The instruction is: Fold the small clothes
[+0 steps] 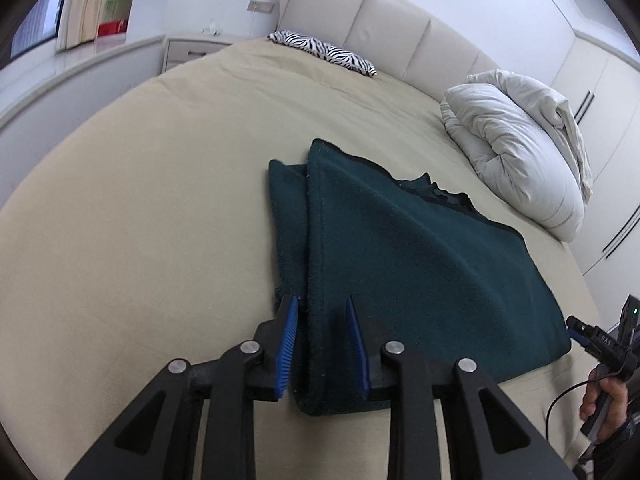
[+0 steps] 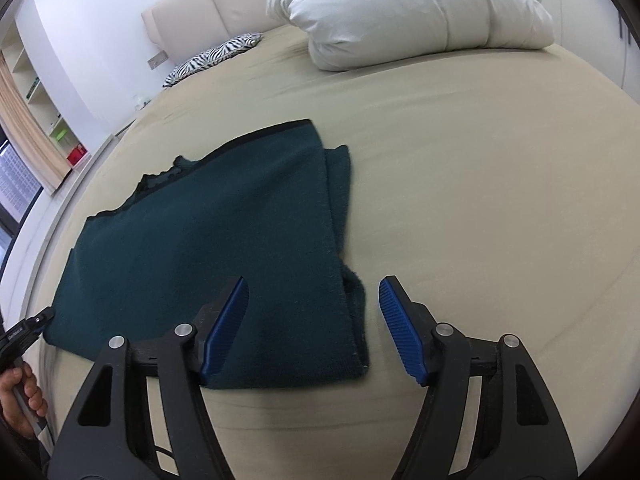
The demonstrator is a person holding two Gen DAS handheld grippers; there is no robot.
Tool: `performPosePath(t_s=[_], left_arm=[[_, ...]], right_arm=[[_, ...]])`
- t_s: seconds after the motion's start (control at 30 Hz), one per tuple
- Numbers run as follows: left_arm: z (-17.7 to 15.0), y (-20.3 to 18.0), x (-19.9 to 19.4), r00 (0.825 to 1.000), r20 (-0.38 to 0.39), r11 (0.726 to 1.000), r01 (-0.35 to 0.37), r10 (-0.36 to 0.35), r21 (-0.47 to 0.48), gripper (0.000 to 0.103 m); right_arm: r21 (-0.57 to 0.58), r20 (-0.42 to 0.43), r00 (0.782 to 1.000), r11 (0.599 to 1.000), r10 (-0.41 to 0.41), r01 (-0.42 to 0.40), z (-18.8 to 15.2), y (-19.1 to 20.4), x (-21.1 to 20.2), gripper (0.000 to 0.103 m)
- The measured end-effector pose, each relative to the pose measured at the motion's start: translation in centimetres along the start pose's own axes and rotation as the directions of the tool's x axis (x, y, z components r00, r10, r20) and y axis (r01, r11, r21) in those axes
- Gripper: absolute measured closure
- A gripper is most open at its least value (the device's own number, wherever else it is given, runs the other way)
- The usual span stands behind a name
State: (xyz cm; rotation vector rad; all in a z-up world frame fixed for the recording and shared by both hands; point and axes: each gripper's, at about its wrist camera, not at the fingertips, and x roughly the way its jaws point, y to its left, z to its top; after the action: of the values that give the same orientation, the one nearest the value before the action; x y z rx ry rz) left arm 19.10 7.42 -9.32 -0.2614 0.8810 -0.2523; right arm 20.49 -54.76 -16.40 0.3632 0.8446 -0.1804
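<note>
A dark green knitted garment (image 1: 420,264) lies folded on the beige bed sheet (image 1: 140,220); it also shows in the right wrist view (image 2: 208,248). My left gripper (image 1: 322,304) is partly open with its blue pads on either side of the garment's near left folded edge, not clamped. My right gripper (image 2: 314,284) is wide open above the garment's near right corner, its left pad over the cloth and its right pad over bare sheet. The right gripper also shows at the edge of the left wrist view (image 1: 592,340), held by a hand.
A crumpled white duvet (image 1: 520,152) lies at the bed's far right. A zebra-print pillow (image 1: 324,52) lies against the cream padded headboard (image 1: 392,32). A nightstand (image 1: 192,50) and shelves stand at the far left, wardrobe doors (image 1: 600,92) at the right.
</note>
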Motion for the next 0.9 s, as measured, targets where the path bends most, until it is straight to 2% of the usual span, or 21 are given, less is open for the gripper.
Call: performPosePath(t_s=[0.03,0.07,0.1,0.17,0.3,0.47,0.63,0.9], left_arm=[[-0.1,-0.3,0.3,1.000,-0.014,1.000,0.000,0.000,0.017,0.076],[-0.2,-0.5,0.6,1.000,-0.028,1.000,0.005,-0.005,0.024,0.082],[-0.3,-0.6,0.8,0.999,-0.036,1.000,0.002,-0.001,0.029,0.092],[-0.4,-0.5,1.1,0.999,-0.042,1.000,-0.007,0.008,0.024,0.095],[-0.6,0.0,0.7,0.999,-0.034,1.000,0.001,-0.001,0.002,0.097],[-1.4,0.3,-0.3,1.000,-0.014,1.000,0.007,-0.008,-0.019,0.097],[-2.8,1.1,-0.1,1.000,-0.028,0.999,0.011,-0.012,-0.044,0.097],[-3.0,1.8,0.3,0.999,-0.029,0.996,0.041,-0.043,-0.077,0.096]], right_arm=[[0.007,-0.014,1.000,1.000,0.000,0.000,-0.2,-0.2,0.2,0.037],[0.007,-0.025,1.000,1.000,-0.001,0.001,-0.1,-0.2,0.6,0.037],[0.004,-0.033,0.999,1.000,-0.004,0.004,-0.2,-0.2,0.9,0.037],[-0.009,-0.039,0.999,1.000,-0.006,0.005,-0.4,-0.1,1.1,0.037],[-0.019,-0.041,0.999,1.000,-0.003,0.002,-0.7,0.0,1.3,0.037],[-0.053,-0.047,0.999,0.999,-0.012,0.010,-0.7,0.4,1.4,0.055],[-0.072,-0.052,0.998,0.997,-0.019,0.015,-1.1,0.6,1.6,0.055],[-0.080,-0.030,0.999,0.997,-0.024,0.021,-0.9,0.4,1.1,0.057]])
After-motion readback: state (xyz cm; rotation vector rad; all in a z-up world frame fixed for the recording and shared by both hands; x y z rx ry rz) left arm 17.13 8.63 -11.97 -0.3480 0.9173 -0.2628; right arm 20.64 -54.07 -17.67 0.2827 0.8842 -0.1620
